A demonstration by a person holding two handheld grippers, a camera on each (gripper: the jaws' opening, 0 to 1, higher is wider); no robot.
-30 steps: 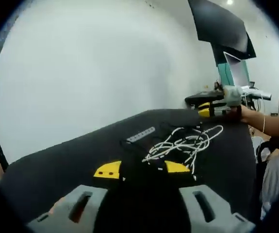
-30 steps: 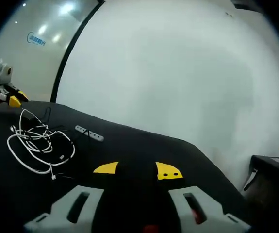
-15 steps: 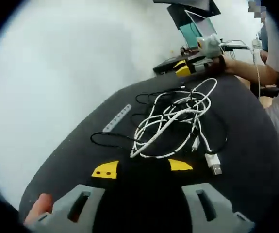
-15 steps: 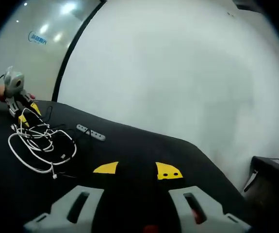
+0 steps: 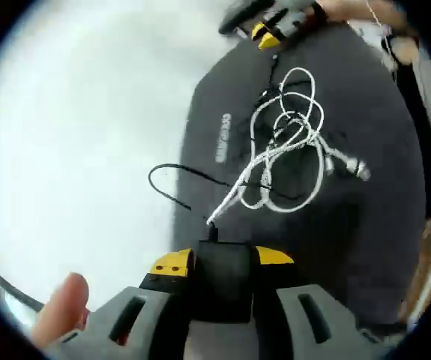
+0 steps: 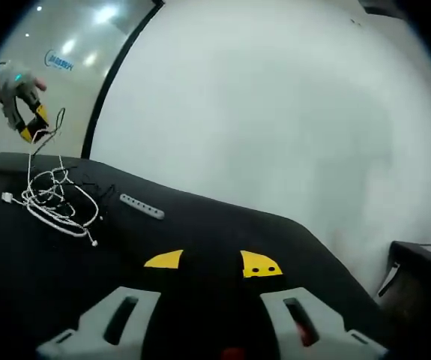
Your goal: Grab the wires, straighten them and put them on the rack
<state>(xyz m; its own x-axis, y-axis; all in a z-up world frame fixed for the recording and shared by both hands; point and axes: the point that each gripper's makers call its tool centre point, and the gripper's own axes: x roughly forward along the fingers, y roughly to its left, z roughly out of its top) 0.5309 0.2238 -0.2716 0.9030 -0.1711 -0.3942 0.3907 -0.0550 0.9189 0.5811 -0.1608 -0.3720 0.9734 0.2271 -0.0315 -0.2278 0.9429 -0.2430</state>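
In the left gripper view, the left tongs (image 5: 222, 259) are closed on a black adapter block (image 5: 221, 276) held between the yellow-tipped jaws; a white cable runs from it away from the camera to the tangle of white wires (image 5: 288, 142) lying on the black worktop (image 5: 365, 225). A black wire (image 5: 178, 184) loops beside the tangle, and a grey power strip (image 5: 221, 138) lies lengthwise just left of it. A fingertip (image 5: 59, 307) shows at lower left. The right tongs (image 5: 271, 31) appear at the top edge. In the right gripper view, the right tongs (image 6: 209, 262) stand apart over the bare worktop (image 6: 222, 225), holding nothing. The left tongs (image 6: 29, 124) hang above the worktop's far left, a white strand dropping from them to the wires (image 6: 50, 199); the power strip (image 6: 142, 206) lies just right. A blue logo (image 6: 59, 60) on the far wall is too small to read.
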